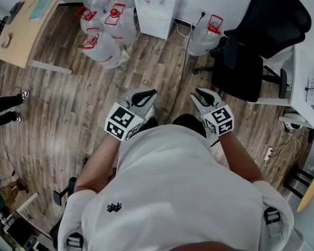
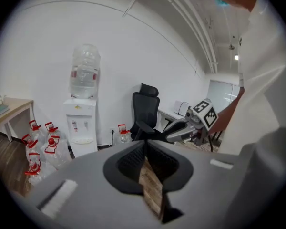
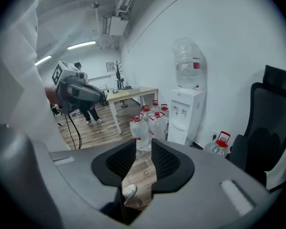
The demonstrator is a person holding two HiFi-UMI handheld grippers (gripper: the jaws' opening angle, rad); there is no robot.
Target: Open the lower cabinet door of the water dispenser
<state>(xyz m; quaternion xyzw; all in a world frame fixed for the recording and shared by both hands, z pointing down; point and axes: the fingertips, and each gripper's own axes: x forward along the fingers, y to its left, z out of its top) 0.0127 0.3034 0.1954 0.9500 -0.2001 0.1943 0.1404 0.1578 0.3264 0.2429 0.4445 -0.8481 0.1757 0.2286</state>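
The white water dispenser (image 1: pixel 157 7) stands against the far wall with an empty bottle on top (image 2: pixel 85 70); its lower cabinet door (image 2: pixel 83 148) looks closed. It is also in the right gripper view (image 3: pixel 186 111), some steps away. Both grippers are held in front of my body, well short of it. My left gripper (image 1: pixel 146 94) has its tips together (image 2: pixel 145 144), with nothing in them. My right gripper (image 1: pixel 201 94) stands open with a narrow gap (image 3: pixel 143 144), and only floor shows between its fingers.
Several large water bottles (image 1: pixel 102 27) with red caps crowd the floor left of the dispenser, and one more (image 1: pixel 206 35) stands to its right. A black office chair (image 1: pixel 256 41) and a white desk (image 1: pixel 309 82) are at right, a wooden desk (image 1: pixel 29 20) at left. A person's legs (image 1: pixel 5 109) show at far left.
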